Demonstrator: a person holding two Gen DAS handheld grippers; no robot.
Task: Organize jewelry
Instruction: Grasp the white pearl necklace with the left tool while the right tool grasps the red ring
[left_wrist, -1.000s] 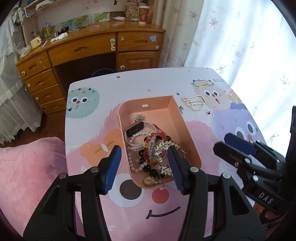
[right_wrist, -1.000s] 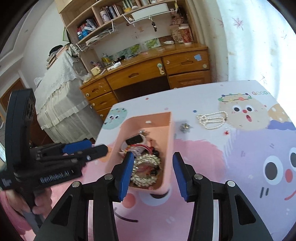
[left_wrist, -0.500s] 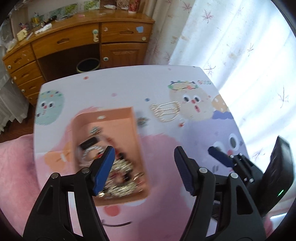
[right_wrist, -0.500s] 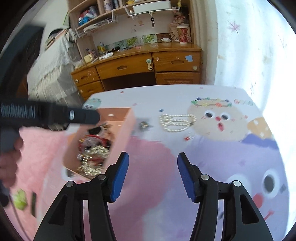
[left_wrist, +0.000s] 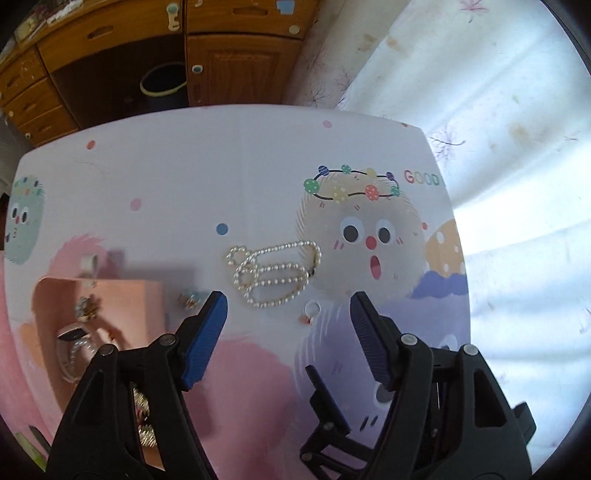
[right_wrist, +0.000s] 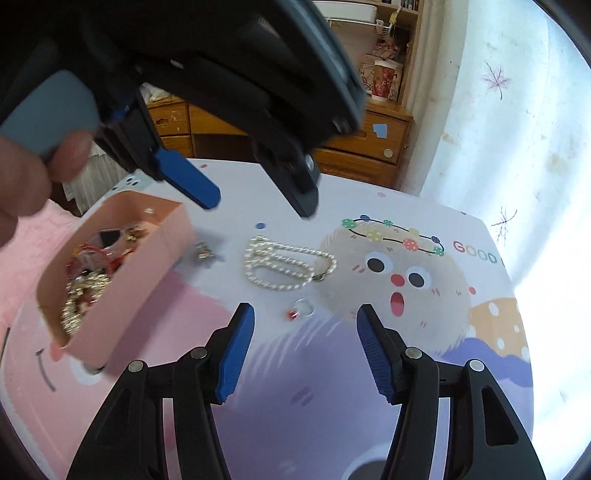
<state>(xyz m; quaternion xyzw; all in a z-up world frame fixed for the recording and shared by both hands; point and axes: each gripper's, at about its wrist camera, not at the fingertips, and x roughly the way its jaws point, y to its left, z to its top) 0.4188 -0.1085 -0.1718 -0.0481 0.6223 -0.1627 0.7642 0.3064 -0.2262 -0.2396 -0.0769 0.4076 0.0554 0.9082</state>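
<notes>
Hovering over the cartoon-print tablecloth, both grippers spread wide, nothing between the pads.

Left gripper: blue pads apart, held above the cloth, pointing at the pearl necklace. The necklace lies coiled in loops on the cloth, just ahead of the gap between the pads. In the right wrist view the left gripper comes in from the upper left, above the table, with the person's left hand on its grip.

Right gripper: pads wide, empty, above the purple patch of the cloth. A small ring with a red stone lies on the cloth just ahead of the gap; the same ring shows in the left wrist view between that gripper's pads and the necklace.

Pink jewelry box sits to the left on the table, open top, piled with bracelets, a gold chain and red cord. A small earring or charm lies on the cloth between box and necklace, touching neither; too small to tell which.

Wooden desk behind the table, curtain to the right.
</notes>
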